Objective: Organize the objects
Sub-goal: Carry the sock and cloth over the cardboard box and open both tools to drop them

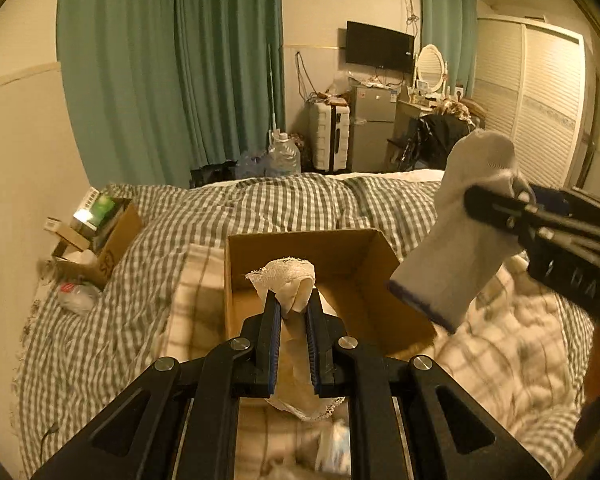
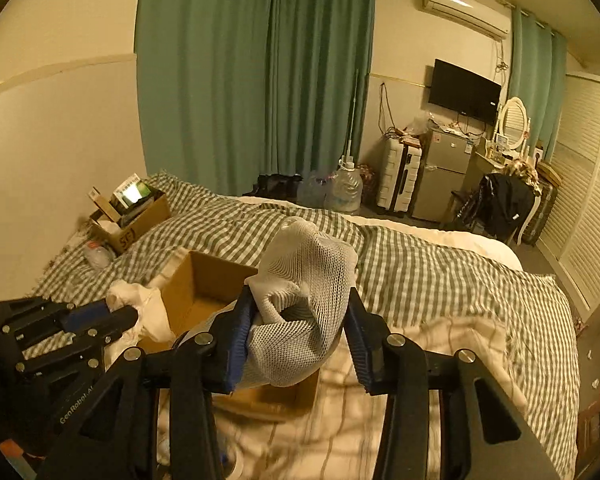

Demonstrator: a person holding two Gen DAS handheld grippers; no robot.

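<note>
Socks held up over a bed: the left gripper (image 1: 294,310) has its jaws clamped tight on a cream, lace-edged sock (image 1: 290,284), whose bunched top sticks out past the fingertips while its tail hangs down between and below the fingers. Directly ahead of those jaws, an open cardboard box (image 1: 352,256) sits on the checked bedding (image 1: 260,204), and the cream sock is poised above its near wall. The right gripper (image 2: 298,320) has its jaws pressed on a white mesh-knit sock (image 2: 312,280), which fills the gap between the blue pads and bulges upward past the tips. From the left-hand camera that same sock hangs to the right of the box, its dark-trimmed cuff lowest. Beyond and left of both sets of jaws, a second carton (image 2: 136,220) packed with small items rests near the wall, with a clear plastic bottle (image 2: 98,254) lying just beside it on the bedding.
</note>
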